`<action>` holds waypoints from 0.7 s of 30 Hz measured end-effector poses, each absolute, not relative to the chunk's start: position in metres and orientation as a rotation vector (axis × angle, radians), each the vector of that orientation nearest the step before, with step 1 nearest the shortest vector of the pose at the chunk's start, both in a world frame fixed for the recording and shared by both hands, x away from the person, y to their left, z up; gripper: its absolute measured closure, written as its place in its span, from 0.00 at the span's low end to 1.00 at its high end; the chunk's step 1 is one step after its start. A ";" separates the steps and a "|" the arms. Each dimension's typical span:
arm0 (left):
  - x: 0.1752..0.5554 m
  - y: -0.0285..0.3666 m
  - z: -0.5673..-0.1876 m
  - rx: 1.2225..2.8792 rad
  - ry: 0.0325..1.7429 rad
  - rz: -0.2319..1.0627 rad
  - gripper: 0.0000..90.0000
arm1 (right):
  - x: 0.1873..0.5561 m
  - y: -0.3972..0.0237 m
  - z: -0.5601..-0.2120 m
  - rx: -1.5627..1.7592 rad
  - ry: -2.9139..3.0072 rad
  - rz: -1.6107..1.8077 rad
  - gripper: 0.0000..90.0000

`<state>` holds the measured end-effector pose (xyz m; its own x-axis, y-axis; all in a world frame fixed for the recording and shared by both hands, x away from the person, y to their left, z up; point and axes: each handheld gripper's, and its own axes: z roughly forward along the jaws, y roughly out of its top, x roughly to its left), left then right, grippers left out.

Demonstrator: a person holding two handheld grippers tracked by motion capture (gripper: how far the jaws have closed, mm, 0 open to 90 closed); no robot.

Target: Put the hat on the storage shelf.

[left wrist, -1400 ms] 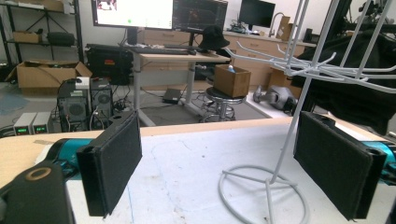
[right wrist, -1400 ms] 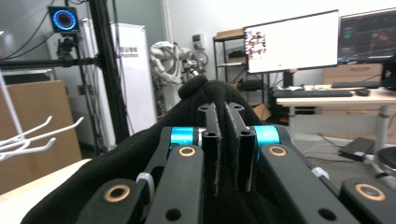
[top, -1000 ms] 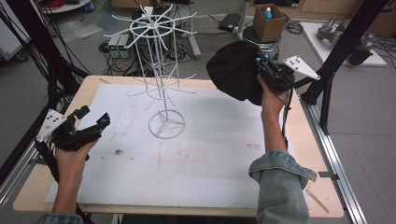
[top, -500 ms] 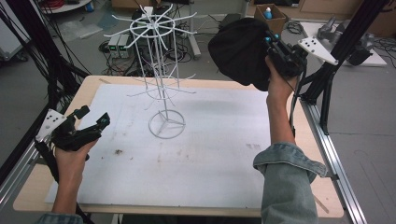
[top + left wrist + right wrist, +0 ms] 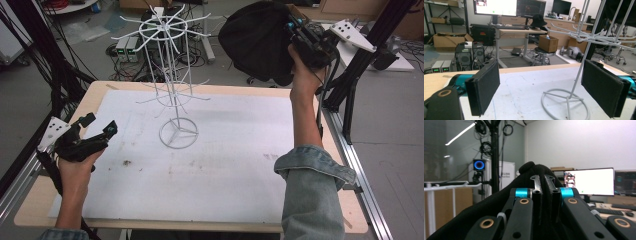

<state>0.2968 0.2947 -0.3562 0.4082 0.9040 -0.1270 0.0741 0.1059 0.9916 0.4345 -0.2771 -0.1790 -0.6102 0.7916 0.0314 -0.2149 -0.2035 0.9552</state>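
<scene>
One soft black fabric hat (image 5: 255,40), pinched at its edge in my right tongs (image 5: 292,30), hangs limp above the bench's (image 5: 235,165) far right corner; left tongs (image 5: 97,131) gape empty.

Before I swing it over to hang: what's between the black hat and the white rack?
Nothing: in the high view, the black hat, clamped in the right hand-held gripper, hangs beside the white rack with open air between.

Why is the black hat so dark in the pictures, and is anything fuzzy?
High view: the black hat is a dark blob, folds barely showing. Right gripper view: hat shaded, bright monitor washed out. Left gripper view: near pads slightly soft.
</scene>
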 end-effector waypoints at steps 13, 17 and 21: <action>0.295 0.294 -0.355 1.340 0.972 0.788 0.17 | 0.435 -0.275 -0.155 0.658 1.365 1.902 0.96; 0.292 0.293 -0.356 1.354 0.965 0.795 0.17 | 0.436 -0.279 -0.150 0.650 1.358 1.909 0.96; 0.282 0.291 -0.353 1.364 0.937 0.833 0.18 | 0.436 -0.282 -0.146 0.674 1.352 1.947 0.96</action>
<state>0.2815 0.2913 -0.3532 0.4148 0.9077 -0.0627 0.0440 0.0489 0.9978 0.4358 -0.2817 -0.1464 -0.6464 0.7620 0.0407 -0.2280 -0.2438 0.9426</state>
